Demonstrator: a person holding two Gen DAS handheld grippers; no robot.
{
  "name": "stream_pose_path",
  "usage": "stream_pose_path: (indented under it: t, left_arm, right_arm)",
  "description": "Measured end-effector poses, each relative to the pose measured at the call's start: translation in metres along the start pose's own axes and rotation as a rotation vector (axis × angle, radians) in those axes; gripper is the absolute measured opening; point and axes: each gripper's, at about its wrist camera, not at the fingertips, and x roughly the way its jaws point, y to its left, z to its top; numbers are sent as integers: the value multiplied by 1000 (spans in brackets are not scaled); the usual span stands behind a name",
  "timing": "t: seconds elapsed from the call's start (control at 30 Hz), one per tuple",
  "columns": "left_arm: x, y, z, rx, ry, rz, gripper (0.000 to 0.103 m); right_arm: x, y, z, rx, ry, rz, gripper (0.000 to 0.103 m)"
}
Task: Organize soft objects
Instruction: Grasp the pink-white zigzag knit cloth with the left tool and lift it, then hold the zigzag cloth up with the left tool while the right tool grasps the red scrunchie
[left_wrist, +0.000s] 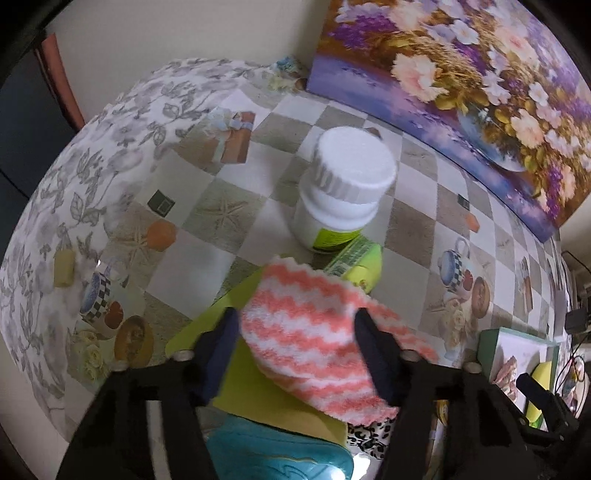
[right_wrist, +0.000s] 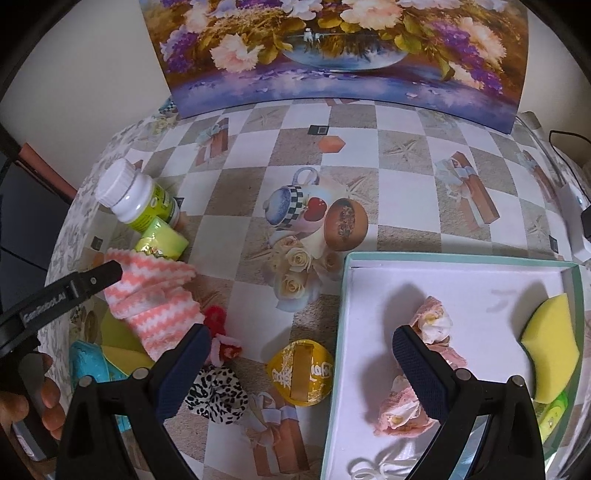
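Note:
My left gripper (left_wrist: 297, 325) has its fingers on either side of a pink-and-white zigzag fuzzy cloth (left_wrist: 317, 339), which bulges between them; it also shows in the right wrist view (right_wrist: 155, 295) under the left gripper's finger (right_wrist: 92, 277). My right gripper (right_wrist: 299, 354) is open and empty, above the table beside a shallow teal-rimmed white box (right_wrist: 461, 258). In the box lie a yellow sponge (right_wrist: 552, 354) and a crumpled pink floral cloth (right_wrist: 432, 321). A black-and-white scrunchie (right_wrist: 218, 395) and a red-pink scrunchie (right_wrist: 219, 332) lie near the right gripper's left finger.
A white-capped bottle (left_wrist: 343, 188) and a green packet (right_wrist: 162, 240) stand beyond the zigzag cloth. A yellow-green sheet (left_wrist: 266, 402) and a teal item (left_wrist: 273, 458) lie under it. A round yellow packet (right_wrist: 301, 373) lies left of the box. A flower painting (right_wrist: 332, 55) leans at the back.

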Motion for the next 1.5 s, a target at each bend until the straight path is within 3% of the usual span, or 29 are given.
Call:
stream_pose_path:
  t: [0.13, 0.23, 0.27, 0.3, 0.8, 1.2, 1.4, 1.5]
  left_arm:
    - [10, 5, 0, -17, 24, -15, 47]
    - [13, 4, -1, -12, 30, -18, 25]
    - [13, 4, -2, -10, 28, -23, 12]
    - [13, 4, -2, -11, 26, -29, 8]
    - [-18, 1, 2, 5, -70, -123, 5]
    - [-81, 14, 8, -25, -248, -195, 5]
    - [-109, 43, 8, -103, -351, -147, 5]
    - [-118, 64, 7, -161, -386, -114, 5]
  right_arm:
    - [0, 2, 0, -5, -3, -4, 100]
    - [-1, 2, 0, -6, -5, -6, 100]
    - [-1, 2, 0, -6, -5, -6, 100]
    - [-1, 2, 0, -6, -5, -7, 100]
    - [-5, 6, 1, -9, -25, 4, 100]
    - [-11, 15, 2, -15, -63, 18, 100]
    - [0, 30, -1, -48, -49, 46, 100]
    - [7, 39, -2, -64, -44, 64, 95]
